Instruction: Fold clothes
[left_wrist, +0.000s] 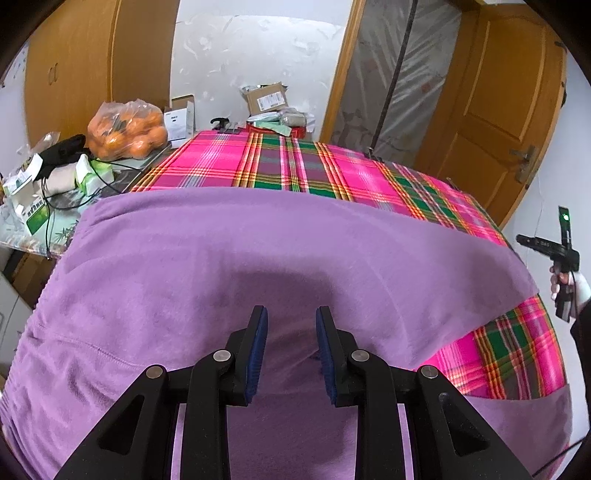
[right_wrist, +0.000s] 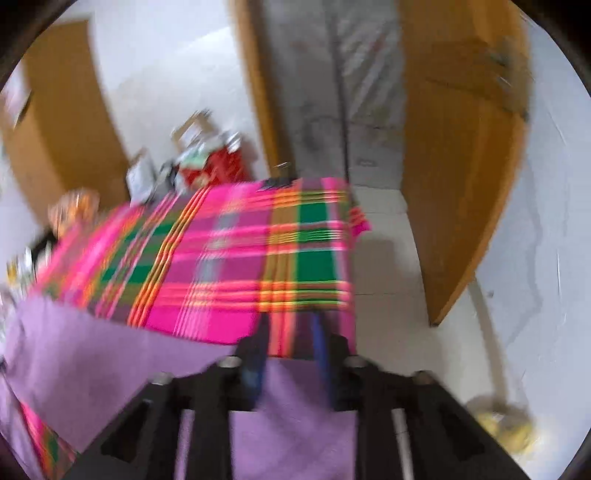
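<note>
While purple garment (left_wrist: 258, 251) lies under left claw (left_wrist: 290, 317), apparently apart.

Black tongs (left_wrist: 290, 314) with blue pads (left_wrist: 258, 347), silver pivot screws, seemingly identical blurred right tongs (right_wrist: 290, 325)

Print on the white box (left_wrist: 180, 120) and cardboard parcel's label (left_wrist: 269, 100) is unreadable.

A garment (left_wrist: 229, 266) is lying on the near part of the tablecloth (left_wrist: 280, 162), with a bag of oranges (left_wrist: 127, 129) sitting beyond the tablecloth's far-left corner.
</note>
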